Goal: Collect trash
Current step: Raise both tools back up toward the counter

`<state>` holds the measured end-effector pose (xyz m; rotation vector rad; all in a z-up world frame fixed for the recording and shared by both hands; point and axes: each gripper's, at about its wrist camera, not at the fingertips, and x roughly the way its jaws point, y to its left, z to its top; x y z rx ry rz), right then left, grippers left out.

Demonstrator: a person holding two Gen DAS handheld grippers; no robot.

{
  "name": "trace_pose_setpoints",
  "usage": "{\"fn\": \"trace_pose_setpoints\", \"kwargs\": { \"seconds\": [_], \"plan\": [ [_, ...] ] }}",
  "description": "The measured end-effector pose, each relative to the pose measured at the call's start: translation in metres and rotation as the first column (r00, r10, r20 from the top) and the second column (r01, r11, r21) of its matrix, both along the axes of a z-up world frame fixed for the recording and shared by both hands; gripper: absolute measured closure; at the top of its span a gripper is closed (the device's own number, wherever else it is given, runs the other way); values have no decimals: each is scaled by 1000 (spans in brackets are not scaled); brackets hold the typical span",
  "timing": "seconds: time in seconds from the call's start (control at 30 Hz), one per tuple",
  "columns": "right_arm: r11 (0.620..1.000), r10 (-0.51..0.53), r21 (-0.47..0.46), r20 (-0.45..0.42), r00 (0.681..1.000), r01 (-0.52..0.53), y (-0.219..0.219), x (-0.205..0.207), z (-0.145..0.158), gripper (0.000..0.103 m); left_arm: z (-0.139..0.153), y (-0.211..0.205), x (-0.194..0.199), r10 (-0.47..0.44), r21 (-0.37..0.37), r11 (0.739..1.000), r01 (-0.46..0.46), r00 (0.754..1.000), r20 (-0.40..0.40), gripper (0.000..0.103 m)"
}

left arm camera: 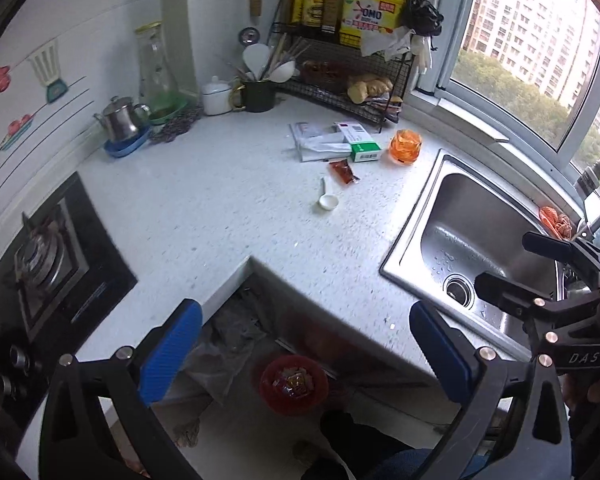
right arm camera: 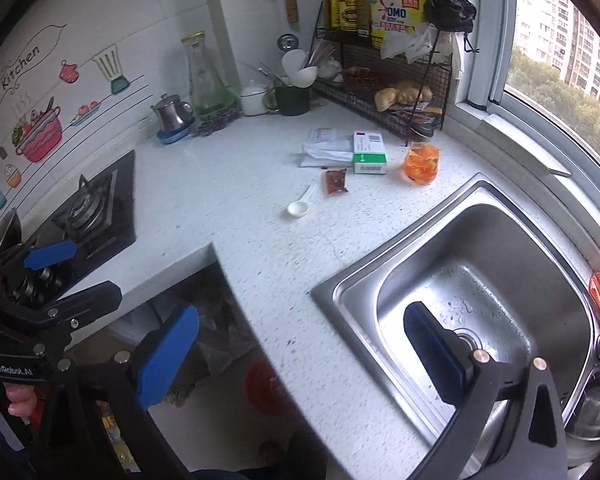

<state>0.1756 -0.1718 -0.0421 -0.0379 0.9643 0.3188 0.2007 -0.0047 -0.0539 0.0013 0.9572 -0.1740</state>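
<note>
Corner kitchen with a white speckled surface, trash lying near its back.

A window looks onto apartment blocks; a steel sink sits at the right, a black gas hob at the left, a wire rack of bottles in the corner. Beside the rack lie white papers, a green-and-white box, an orange cup, a red sauce packet and a white spoon. On the floor below stands a red bin holding wrappers. The left gripper hangs over the surface's front edge and the right gripper over the sink's edge, both with jaws spread wide and empty.
</note>
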Motion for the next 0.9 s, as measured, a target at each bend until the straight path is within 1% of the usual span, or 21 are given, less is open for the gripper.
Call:
{"fn": "trace_pose_setpoints", "kwargs": {
  "seconds": [0.2, 0.3, 0.47, 0.73, 0.83, 0.9],
  "plan": [
    [1000, -21, 14, -22, 1000, 21, -17, 44, -6, 1, -4, -26, 56, -46, -11, 999, 46, 999, -27, 0],
    [999, -28, 16, -34, 999, 29, -26, 65, -9, 1, -9, -35, 83, -53, 0, 999, 53, 998, -41, 0],
    [999, -20, 25, -57, 998, 21, -37, 97, -17, 1, -18, -44, 115, -59, 5, 998, 60, 995, -80, 0],
    [999, -9, 30, -105, 994, 12, -49, 134, -36, 1, -39, -56, 165, -59, 16, 998, 62, 988, -145, 0],
    [1000, -3, 16, -133, 991, 6, -50, 148, -47, 1, -51, -58, 181, -59, 7, 998, 61, 983, -174, 0],
    [1000, 2, 9, -157, 988, 0, -51, 156, -55, 1, -64, -59, 194, -56, 11, 998, 59, 978, -200, 0]
  ]
}}
